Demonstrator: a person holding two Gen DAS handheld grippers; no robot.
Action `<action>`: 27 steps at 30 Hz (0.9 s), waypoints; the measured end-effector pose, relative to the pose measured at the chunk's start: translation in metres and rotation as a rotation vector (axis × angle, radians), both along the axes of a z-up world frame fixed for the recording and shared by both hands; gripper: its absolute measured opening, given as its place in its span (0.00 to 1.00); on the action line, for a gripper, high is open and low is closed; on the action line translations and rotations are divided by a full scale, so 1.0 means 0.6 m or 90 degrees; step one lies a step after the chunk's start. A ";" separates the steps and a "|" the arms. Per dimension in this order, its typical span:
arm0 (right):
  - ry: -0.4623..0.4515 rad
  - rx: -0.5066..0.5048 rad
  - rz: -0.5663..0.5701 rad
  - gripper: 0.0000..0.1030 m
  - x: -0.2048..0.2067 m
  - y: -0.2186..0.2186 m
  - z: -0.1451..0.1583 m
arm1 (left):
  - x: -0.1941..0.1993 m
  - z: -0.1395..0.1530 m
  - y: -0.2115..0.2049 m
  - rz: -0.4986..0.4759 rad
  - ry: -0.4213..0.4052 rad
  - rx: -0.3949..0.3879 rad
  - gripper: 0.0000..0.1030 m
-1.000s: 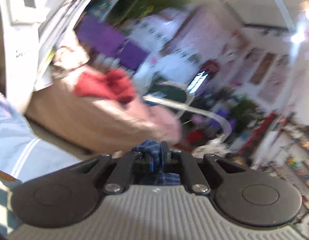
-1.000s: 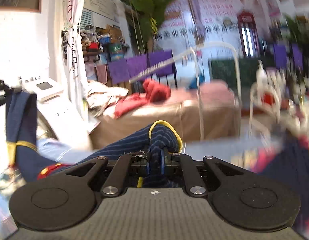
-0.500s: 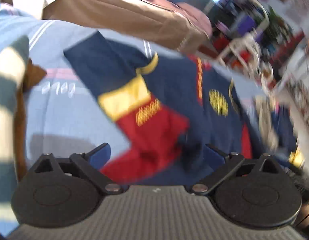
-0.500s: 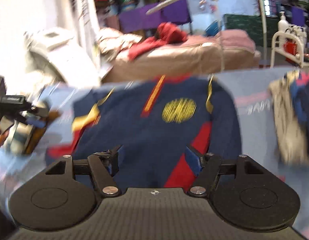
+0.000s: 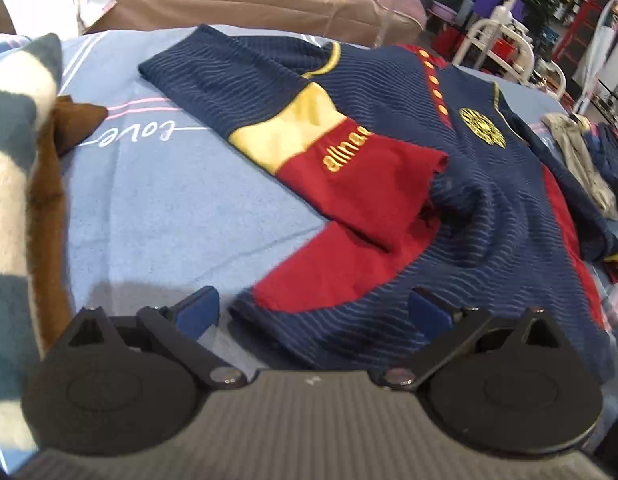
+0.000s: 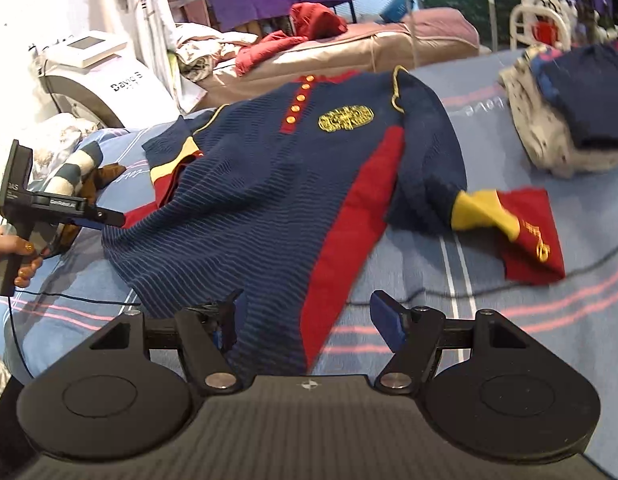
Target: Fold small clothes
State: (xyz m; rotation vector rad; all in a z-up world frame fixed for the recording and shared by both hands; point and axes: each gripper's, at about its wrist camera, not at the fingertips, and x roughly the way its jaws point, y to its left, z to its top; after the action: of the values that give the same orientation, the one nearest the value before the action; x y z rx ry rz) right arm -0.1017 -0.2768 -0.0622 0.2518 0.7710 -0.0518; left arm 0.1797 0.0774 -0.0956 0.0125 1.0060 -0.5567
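Plainly, "love" on blue sheet beside jersey; left tool, right tool both agape.

1. "Love" in white script, upside down, stands on the blue bedsheet at ten o'clock.
2. "David's" stands on the white machine at ten o'clock.
3. Yellow lettering "allnee" stands on the sweater's red cuff.

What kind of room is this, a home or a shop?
Hard to say; probably a lived-in room or a workshop. A navy sweater lies on a blue bedspread, a cushioned couch sits behind, and white equipment stands nearby.
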 end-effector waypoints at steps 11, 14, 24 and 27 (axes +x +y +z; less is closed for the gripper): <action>0.013 0.105 -0.060 1.00 0.004 0.004 -0.051 | -0.019 -0.025 -0.040 -0.063 -0.045 0.054 0.73; 0.021 0.076 -0.059 1.00 0.008 0.020 -0.051 | -0.030 -0.019 -0.036 -0.050 -0.038 0.051 0.16; 0.005 0.159 -0.068 0.09 -0.013 -0.010 -0.018 | -0.067 0.040 -0.015 -0.008 -0.035 -0.037 0.09; -0.003 0.140 -0.057 0.08 -0.033 -0.020 0.031 | -0.100 0.075 0.012 0.028 0.000 -0.087 0.09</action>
State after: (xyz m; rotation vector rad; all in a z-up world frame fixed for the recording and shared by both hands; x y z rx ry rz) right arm -0.1214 -0.2891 -0.0437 0.4954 0.7606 -0.0506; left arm 0.1198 0.0845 -0.0506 -0.1308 0.9644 -0.5835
